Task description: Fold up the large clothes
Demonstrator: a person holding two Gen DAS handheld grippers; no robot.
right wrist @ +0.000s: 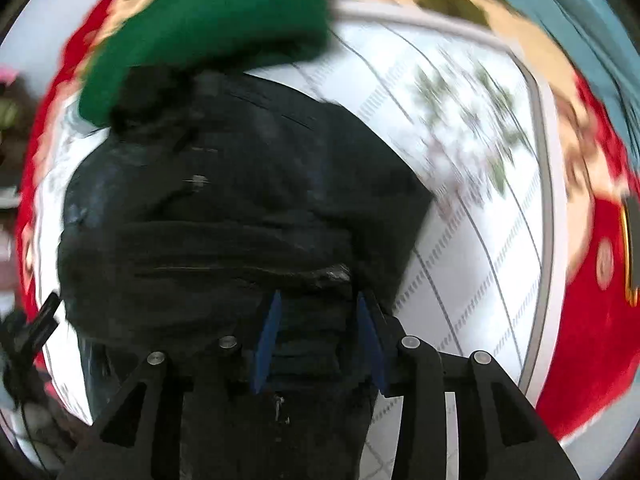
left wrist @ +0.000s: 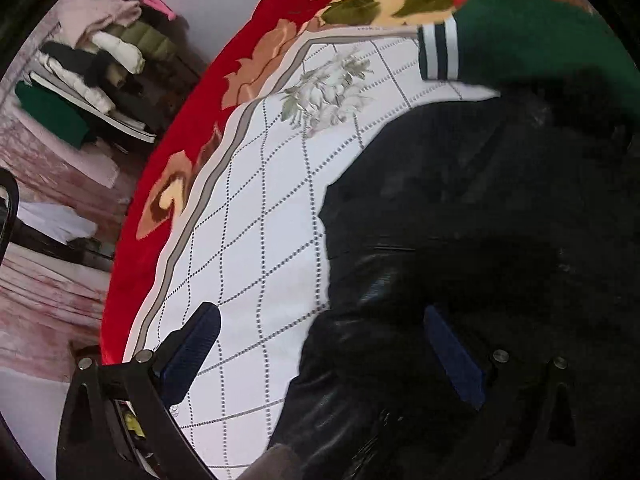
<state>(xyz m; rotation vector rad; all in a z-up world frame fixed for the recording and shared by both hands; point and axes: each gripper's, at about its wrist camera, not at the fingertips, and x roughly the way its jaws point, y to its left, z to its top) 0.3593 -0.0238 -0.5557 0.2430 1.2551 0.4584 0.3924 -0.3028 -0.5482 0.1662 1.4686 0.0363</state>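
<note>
Black garment: spread in a dark heap on the white quilted bed cover, its shiny edge lying between the fingers of the left hand-held gripper.
Left hand-held gripper: fingers held wide apart, nothing pinched.
Right hand-held gripper: narrowed onto a fold of the black garment, which is grasped between the blue pads.
Green garment: lying at the far end, touching the black one; one striped cuff is seen.
Hard to make out: right wrist view blurred; the black folds are barely distinguished.
Count: two garments on the bed; one clothes pile beyond the red floral blanket.
</note>
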